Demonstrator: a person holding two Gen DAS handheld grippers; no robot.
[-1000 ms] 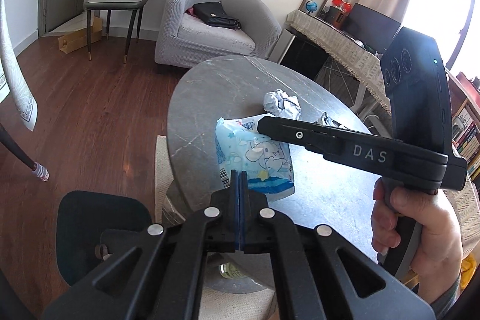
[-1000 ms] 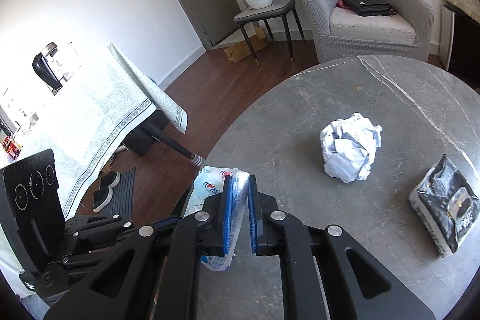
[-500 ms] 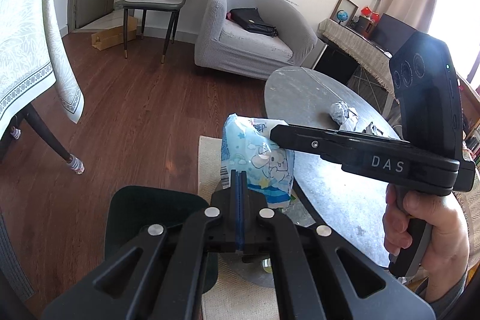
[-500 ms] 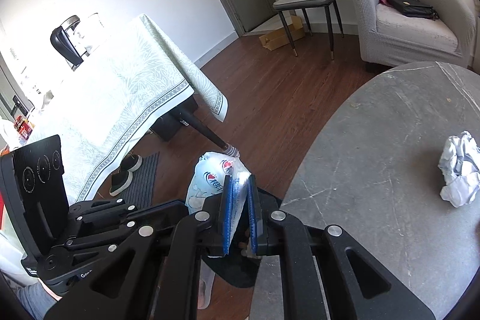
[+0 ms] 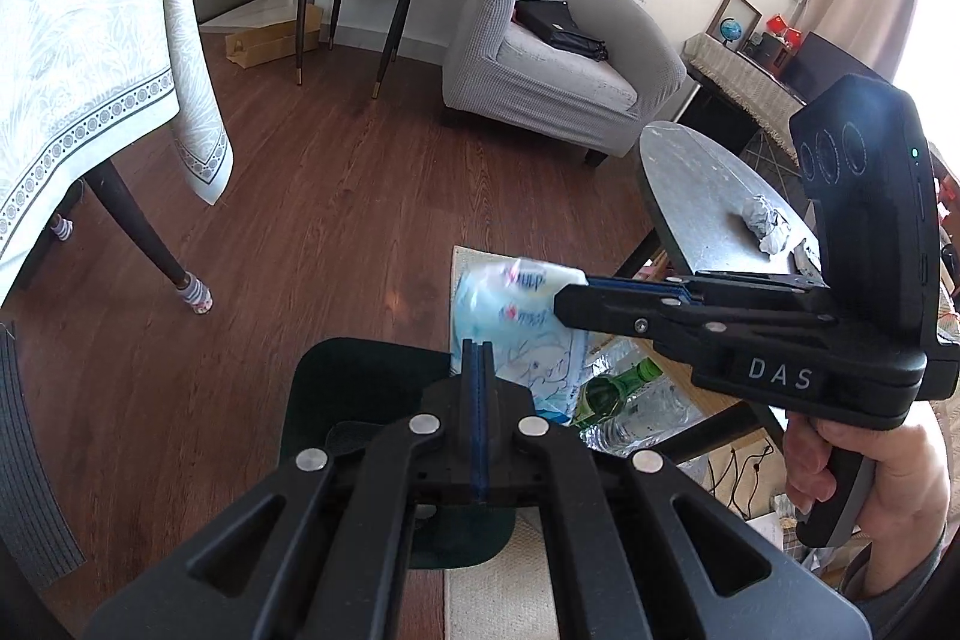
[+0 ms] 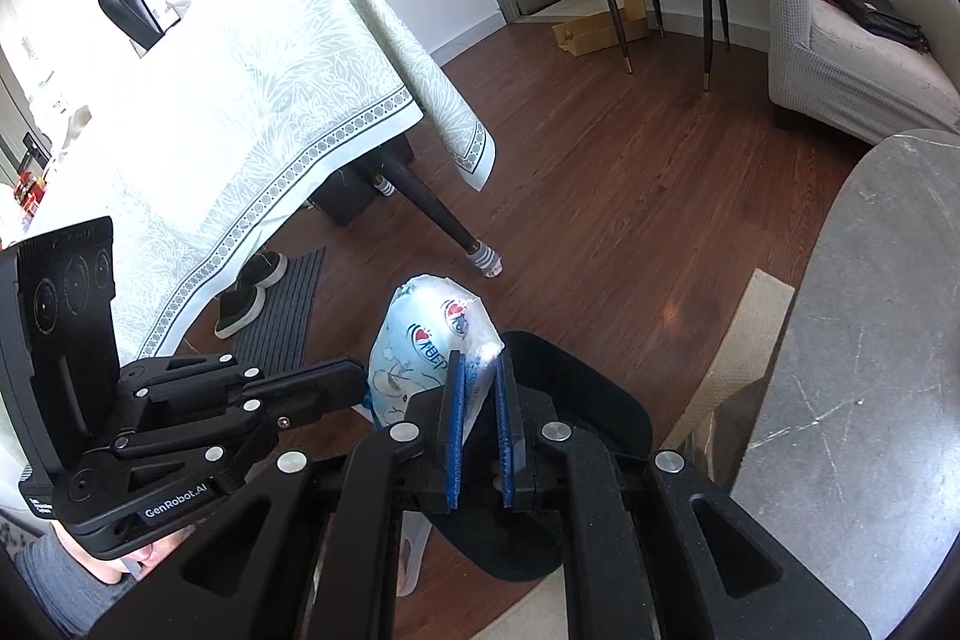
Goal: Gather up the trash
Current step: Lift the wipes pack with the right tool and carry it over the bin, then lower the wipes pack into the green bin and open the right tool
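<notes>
Open wood floor [image 5: 336, 220] across frame centre. Obstacles: draped table leg [image 5: 141, 226] at left, grey table [image 6: 870, 340] edge at right, dark bin [image 6: 576, 436] directly below tools.

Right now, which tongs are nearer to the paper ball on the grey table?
Right. The right tongs grip the packet on the side toward the paper ball; the left tongs grip its opposite side, farther away.
</notes>
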